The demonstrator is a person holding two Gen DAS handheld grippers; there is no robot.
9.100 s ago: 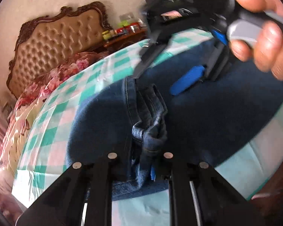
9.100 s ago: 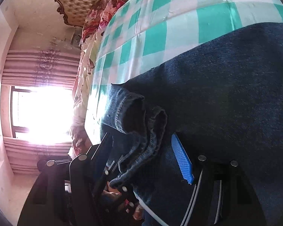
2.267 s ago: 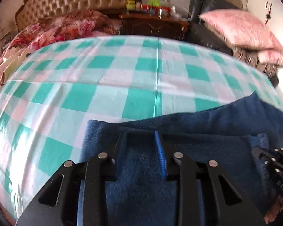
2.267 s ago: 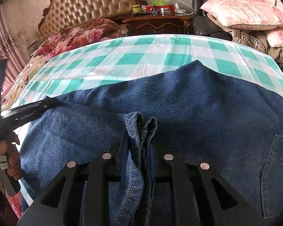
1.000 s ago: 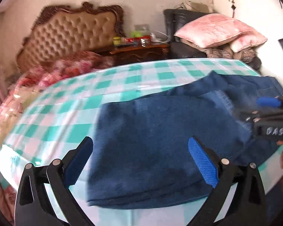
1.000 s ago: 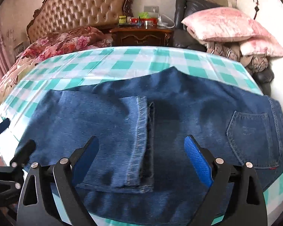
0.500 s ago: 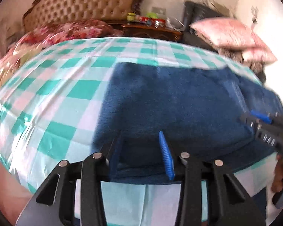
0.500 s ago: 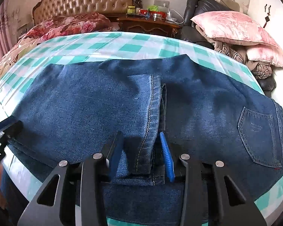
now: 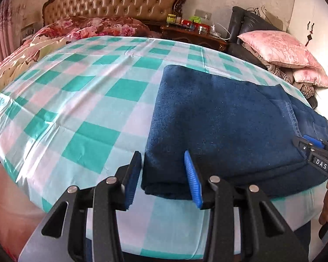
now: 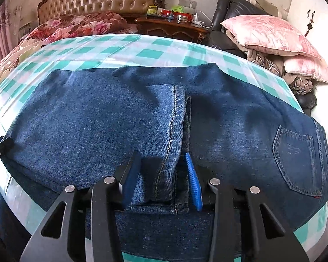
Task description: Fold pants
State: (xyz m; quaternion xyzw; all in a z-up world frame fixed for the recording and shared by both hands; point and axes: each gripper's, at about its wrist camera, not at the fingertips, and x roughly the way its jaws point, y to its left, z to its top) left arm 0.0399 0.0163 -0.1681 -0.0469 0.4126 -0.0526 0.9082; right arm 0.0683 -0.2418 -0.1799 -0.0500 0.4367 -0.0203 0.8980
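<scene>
— Where are the pants (image 10: 87, 120) seen?

— They are spread across the checked sheet (image 9: 87, 87) of a bed, near its front edge. They are folded once: the legs are laid back over the seat, so that the hem (image 10: 175, 131) lies near the middle of the cloth. A back pocket (image 10: 295, 157) is shown face up to the right of the hem. From the left wrist view the folded end is seen as a thick, rounded edge, with bare sheet beside it.

— How is the left gripper (image 9: 163, 176) set?

— It is pointed down at the near corner of that folded end. Its jaws have just been closing and are held partway together. The corner is placed between the blue pads, lying flat. Whether the cloth is pinched cannot be told.

— And the right gripper (image 10: 163, 176)?

— It is lowered over the near end of the hem. Its jaws have also just been closing and are likewise partway together. The stitched hem and the darker layer beside it are taken in between the pads. The denim there is not bunched or lifted, so a firm grip cannot be confirmed.

— Is each tool caught by the other camera?

— Yes: each is glimpsed at the frame edge, well apart along the front of the pants.
</scene>
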